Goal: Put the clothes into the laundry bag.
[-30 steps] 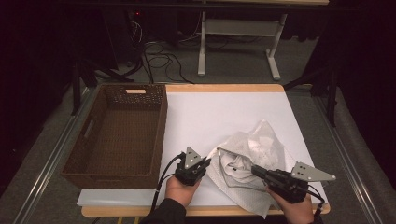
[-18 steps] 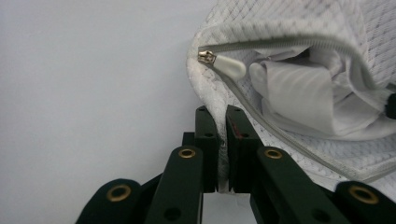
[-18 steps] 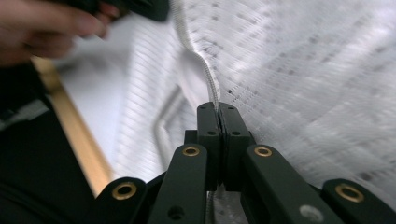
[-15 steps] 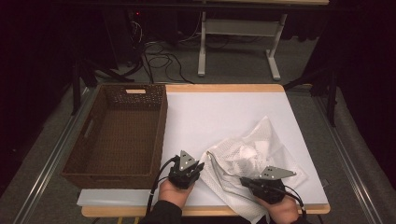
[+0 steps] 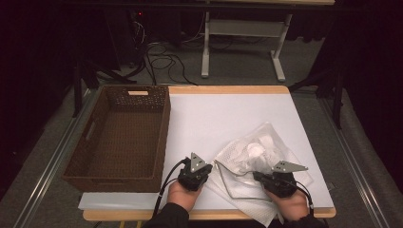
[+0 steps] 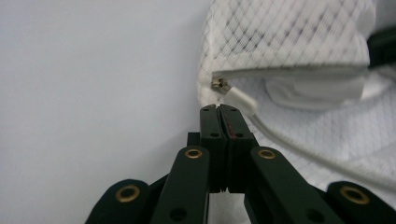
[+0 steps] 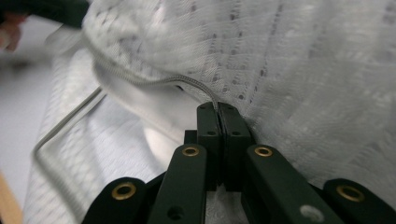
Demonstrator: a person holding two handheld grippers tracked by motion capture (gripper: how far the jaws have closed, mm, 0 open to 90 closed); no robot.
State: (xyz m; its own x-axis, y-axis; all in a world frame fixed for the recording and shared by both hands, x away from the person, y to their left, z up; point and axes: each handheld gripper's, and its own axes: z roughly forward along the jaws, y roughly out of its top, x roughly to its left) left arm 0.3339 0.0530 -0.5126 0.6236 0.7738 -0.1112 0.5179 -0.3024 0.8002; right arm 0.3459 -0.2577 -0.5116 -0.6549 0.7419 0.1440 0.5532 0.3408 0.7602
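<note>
A white mesh zip bag (image 5: 256,152) lies on the white table top (image 5: 228,114) at the near right, with something white inside it. My left gripper (image 5: 208,168) sits at the bag's left corner. Its jaws have just been closing and stand shut (image 6: 219,110), and I see nothing between them. The zipper slider (image 6: 217,84) and its white pull tab (image 6: 239,100) lie right at the tips. My right gripper (image 5: 256,176) is low at the bag's near edge, shut (image 7: 217,108) on the zipper edge of the mesh bag (image 7: 299,88).
A brown wicker basket (image 5: 119,137) with nothing in it stands on the left part of the table. The table's wooden near edge (image 5: 209,214) runs just under both hands. Beyond the table are a dark floor, cables and a white table frame (image 5: 247,42).
My right gripper has come down and toward the near edge, drawing the bag's edge with it, so the bag lies flatter and its mouth gapes wider. The left hand has stayed put.
</note>
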